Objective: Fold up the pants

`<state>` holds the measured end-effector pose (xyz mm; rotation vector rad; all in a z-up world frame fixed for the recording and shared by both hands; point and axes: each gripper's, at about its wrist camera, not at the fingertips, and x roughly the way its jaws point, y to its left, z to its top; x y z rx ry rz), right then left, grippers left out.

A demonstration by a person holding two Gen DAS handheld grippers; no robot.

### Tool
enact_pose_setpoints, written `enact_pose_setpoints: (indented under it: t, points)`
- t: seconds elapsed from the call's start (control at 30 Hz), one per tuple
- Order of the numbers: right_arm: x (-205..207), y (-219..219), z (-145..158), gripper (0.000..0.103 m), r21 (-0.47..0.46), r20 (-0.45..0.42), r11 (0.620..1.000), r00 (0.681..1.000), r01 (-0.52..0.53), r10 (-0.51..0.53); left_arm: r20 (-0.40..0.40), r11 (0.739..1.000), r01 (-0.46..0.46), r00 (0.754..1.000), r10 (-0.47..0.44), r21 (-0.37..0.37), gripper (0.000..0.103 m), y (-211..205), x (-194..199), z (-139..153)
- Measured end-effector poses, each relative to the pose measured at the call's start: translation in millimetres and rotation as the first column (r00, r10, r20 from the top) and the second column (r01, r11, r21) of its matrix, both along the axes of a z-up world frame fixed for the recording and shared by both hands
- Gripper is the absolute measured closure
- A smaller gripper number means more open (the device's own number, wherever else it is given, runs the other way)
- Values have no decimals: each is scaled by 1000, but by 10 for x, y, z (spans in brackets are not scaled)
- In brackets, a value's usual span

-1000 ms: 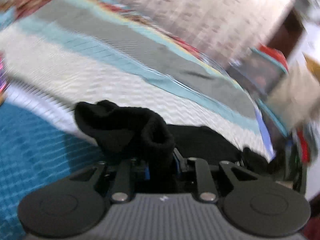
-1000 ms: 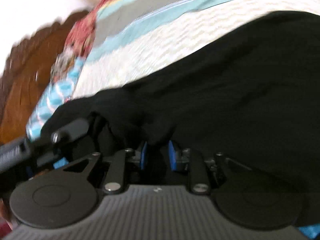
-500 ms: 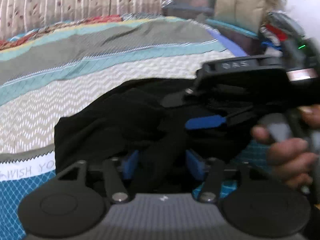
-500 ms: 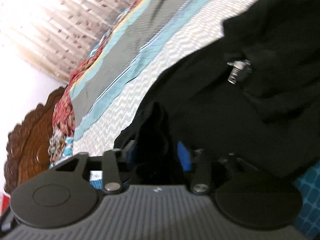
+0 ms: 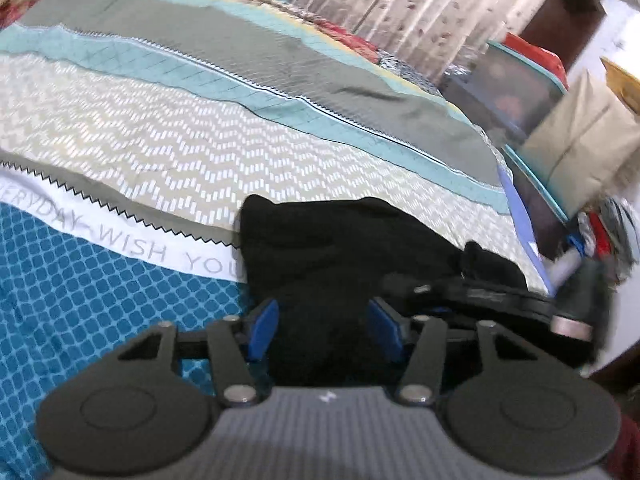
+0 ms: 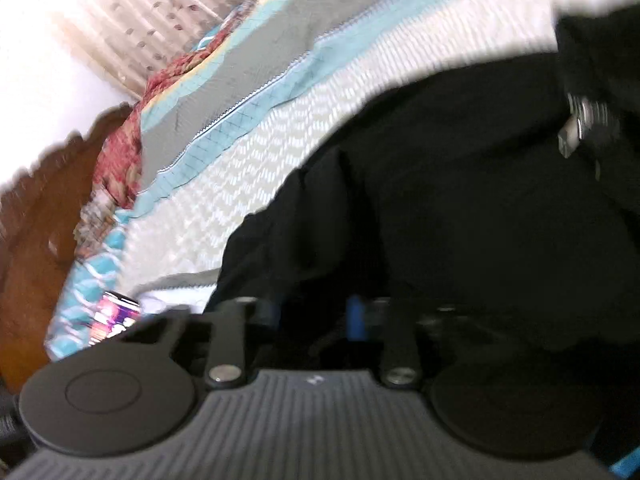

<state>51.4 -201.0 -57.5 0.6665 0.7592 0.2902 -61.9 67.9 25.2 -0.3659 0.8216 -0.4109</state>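
Laying the black pants (image 5: 344, 248) flat on the bedspread (image 5: 168, 148), left gripper (image 5: 326, 326) shows fingers spread; right gripper (image 6: 316, 316), at three o'clock, should release cleanly—its grasp unclear.

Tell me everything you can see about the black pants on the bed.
The black pants are a soft, matte, dark cloth, bunched in a thick folded heap with rounded edges, not spread flat. They lie on the patterned bedspread, over its zigzag and blue bands. The left gripper has its blue fingers spread wide, with cloth between them. The right gripper also sits against the cloth; its grip is too dark to judge.
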Motion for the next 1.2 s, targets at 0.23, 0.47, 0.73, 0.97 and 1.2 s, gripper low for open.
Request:
enact_pose_setpoints:
  t: [0.23,0.47,0.73,0.97,1.2]
  points:
    - [-321,-328,50,77,-185,61,973,990,138,-128,27,997,79,997,-79,14,56,-482,270,19]
    - [-684,-636,119,55,-212,95,952,974,221,-205,-3,967,210,977,-212,147,56,-1047,373,-238]
    - [-1071,-1498,269,48,-226,214,846,872,483,-441,-15,871,283,953,-303,403,52,-1240,209,-444]
    - [-1291,-2327,-85,34,-143,100,726,739,673,-666,-65,920,263,965,-255,289,50,-1180,339,-32]
    - [-1161,-2512,-366,34,-43,14,762,763,646,-646,-18,948,232,972,-234,217,44,-1164,443,459]
